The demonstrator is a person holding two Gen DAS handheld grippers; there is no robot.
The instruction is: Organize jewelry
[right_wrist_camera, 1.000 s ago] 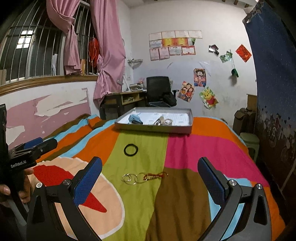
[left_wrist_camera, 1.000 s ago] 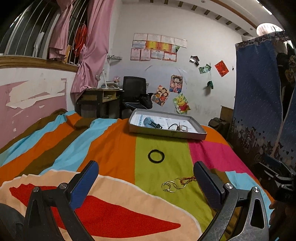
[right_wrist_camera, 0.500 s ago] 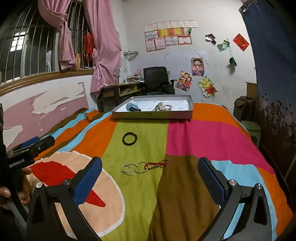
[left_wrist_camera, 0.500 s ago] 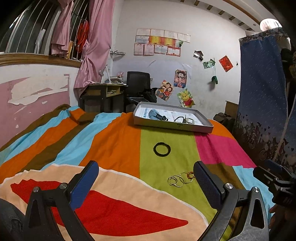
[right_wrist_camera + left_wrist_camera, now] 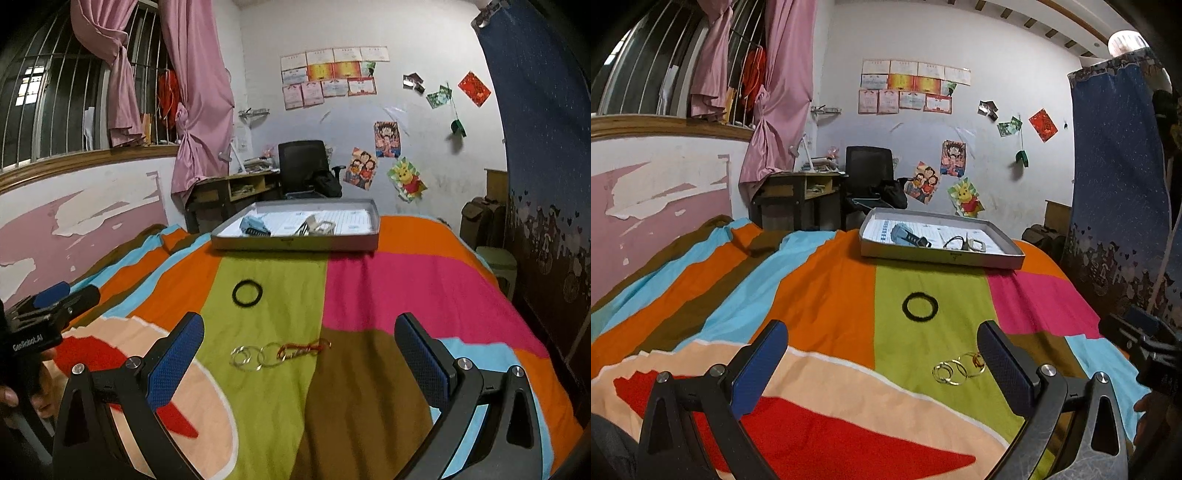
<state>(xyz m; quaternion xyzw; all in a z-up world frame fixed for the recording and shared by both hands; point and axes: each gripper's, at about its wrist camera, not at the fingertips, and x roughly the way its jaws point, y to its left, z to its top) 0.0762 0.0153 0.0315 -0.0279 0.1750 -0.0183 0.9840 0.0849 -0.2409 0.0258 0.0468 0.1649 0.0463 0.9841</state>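
Above the striped bedspread (image 5: 388, 291), both the left gripper (image 5: 882, 354) and right gripper (image 5: 299, 347) hover level, jaws spread wide, empty.

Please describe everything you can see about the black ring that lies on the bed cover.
The black ring is a thin, closed, matte band, perhaps elastic or rubber; the material is not certain. It lies flat on the green stripe of the bed cover, apart from everything else. The grey tray stands beyond it, and the chain of metal rings lies nearer the cameras. Neither the left gripper nor the right gripper touches it; both are open.
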